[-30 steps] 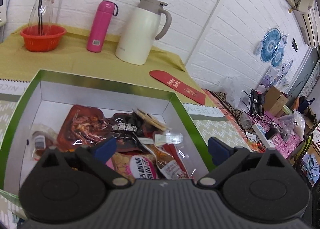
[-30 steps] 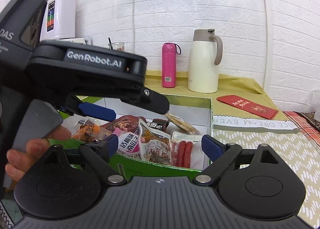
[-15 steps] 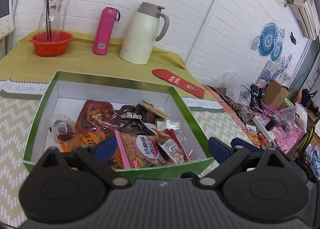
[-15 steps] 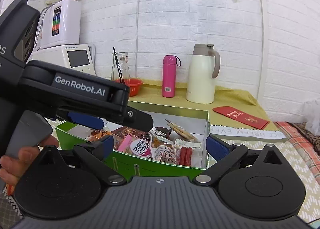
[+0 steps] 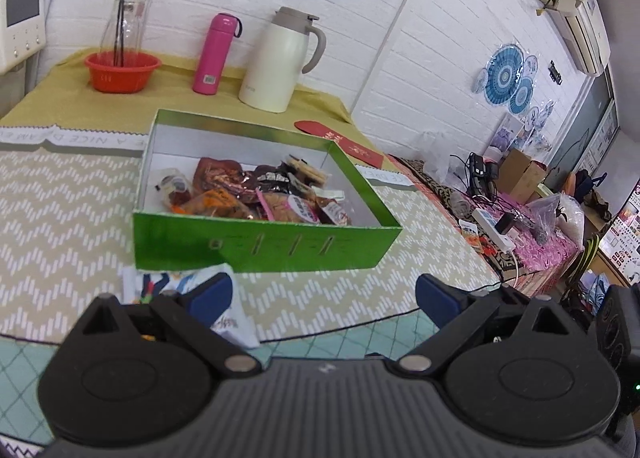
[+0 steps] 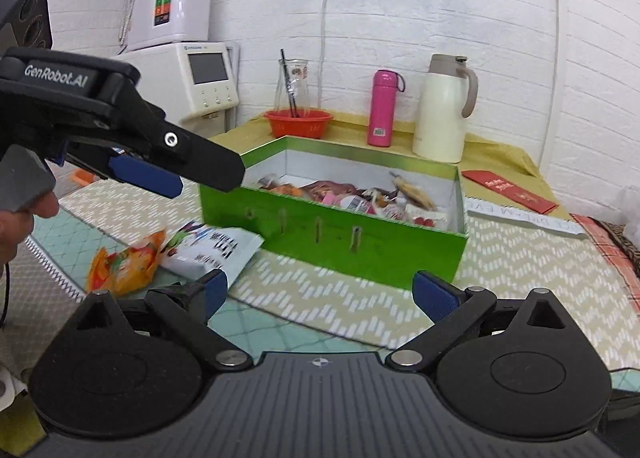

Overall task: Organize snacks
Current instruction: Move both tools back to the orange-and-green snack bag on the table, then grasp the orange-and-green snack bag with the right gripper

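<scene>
On the left side of the counter (image 6: 520,258), just in front of the green box (image 6: 332,234), two snack packets lie outside it: an orange packet (image 6: 124,266) and, touching it on its right, a white packet (image 6: 216,250) whose far corner reaches the box's front wall. The box itself holds a heap of packets, so the step in hand looks like fetching the leftovers, with most of the sorting done. The left tongs (image 5: 320,294) are spread wide and carry nothing; seen from the right wrist they hang above and to the left of the two loose packets, the blue pad (image 6: 144,176) pointing toward the box. The right tongs (image 6: 320,290) are also spread wide and empty, low over the counter's near edge. The next move, as I judge it, calls for lowering one pair over a loose packet, closing on an edge that stands clear of the cloth, and lifting it over the front wall; flat film may slip or buckle. The right wrist view shows both loose packets whole and the hand (image 6: 18,218) on the left handle. The left wrist view shows only part of the white packet (image 5: 236,314) behind its own finger, but looks down into the box and shows a cluttered bed beyond.
</scene>
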A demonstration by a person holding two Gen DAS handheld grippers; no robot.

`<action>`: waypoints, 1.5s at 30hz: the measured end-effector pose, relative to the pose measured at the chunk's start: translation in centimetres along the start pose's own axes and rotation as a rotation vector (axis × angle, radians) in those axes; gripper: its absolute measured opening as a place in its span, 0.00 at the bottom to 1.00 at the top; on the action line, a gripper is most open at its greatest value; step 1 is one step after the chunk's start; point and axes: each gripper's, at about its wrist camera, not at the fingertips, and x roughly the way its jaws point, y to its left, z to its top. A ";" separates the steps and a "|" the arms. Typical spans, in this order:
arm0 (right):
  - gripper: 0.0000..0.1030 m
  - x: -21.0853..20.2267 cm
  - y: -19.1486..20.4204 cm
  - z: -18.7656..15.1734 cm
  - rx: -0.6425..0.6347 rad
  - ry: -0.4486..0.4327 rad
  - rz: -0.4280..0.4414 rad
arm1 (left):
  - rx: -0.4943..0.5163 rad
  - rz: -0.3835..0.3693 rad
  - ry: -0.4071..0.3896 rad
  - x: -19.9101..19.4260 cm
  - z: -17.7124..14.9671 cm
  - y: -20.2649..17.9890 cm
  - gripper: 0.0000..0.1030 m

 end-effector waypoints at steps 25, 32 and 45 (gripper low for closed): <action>1.00 5.8 10.5 -0.3 0.087 0.128 0.326 | -0.153 0.035 0.001 -3.6 -4.3 12.0 0.79; 0.65 7.2 10.9 -0.4 0.124 0.144 0.311 | -0.154 -0.008 0.085 -1.8 -4.4 13.4 0.56; 0.52 3.3 6.6 -2.6 0.119 0.118 0.216 | -0.110 -0.149 0.152 -0.4 -6.8 8.2 0.45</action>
